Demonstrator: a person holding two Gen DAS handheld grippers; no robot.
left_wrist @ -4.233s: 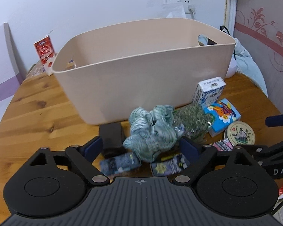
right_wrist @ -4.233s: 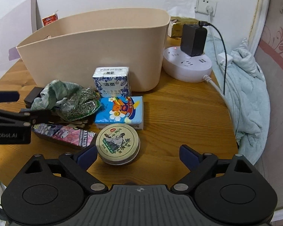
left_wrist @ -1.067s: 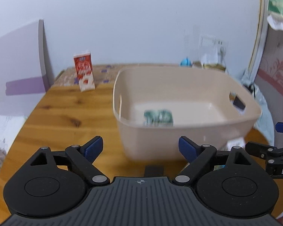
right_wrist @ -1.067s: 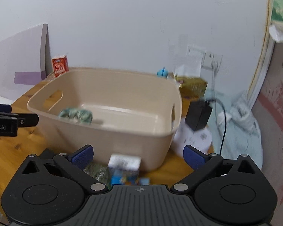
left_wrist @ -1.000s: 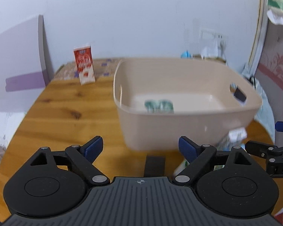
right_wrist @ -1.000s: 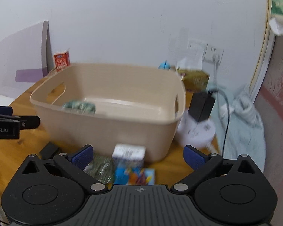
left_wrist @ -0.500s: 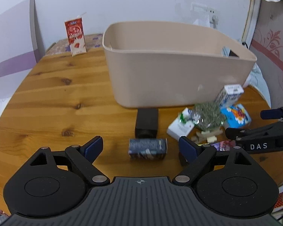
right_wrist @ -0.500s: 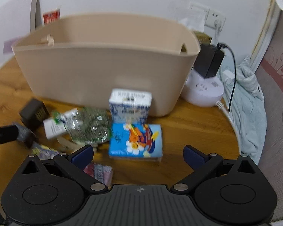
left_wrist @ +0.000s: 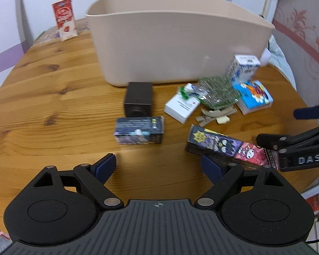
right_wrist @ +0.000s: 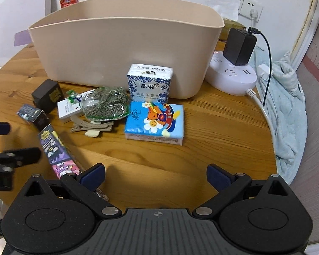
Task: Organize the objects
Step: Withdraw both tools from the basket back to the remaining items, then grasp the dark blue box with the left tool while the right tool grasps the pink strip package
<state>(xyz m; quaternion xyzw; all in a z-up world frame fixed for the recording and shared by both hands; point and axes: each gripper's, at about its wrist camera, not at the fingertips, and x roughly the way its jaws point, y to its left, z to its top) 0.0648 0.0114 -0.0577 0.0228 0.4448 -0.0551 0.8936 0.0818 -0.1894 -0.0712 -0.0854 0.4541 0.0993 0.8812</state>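
Beige plastic forms the bin (left_wrist: 176, 38) standing toward the table's (left_wrist: 53, 89) far edge, while the small boxes and packets to be stowed, among them the dark printed box (left_wrist: 139, 129), lie scattered on the wood before it. A fresh pick is judged to be in hand: the left gripper (left_wrist: 159, 165) is held low over the near edge, fingers spread wide and empty, aimed at that box, which must be straddled and closed upon. The right gripper (right_wrist: 156, 175) is likewise held open and empty near the table's right edge, possibly bound for the blue tissue pack (right_wrist: 155, 123).

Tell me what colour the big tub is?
Beige, a pale pinkish tan tub; the right wrist view shows it best.
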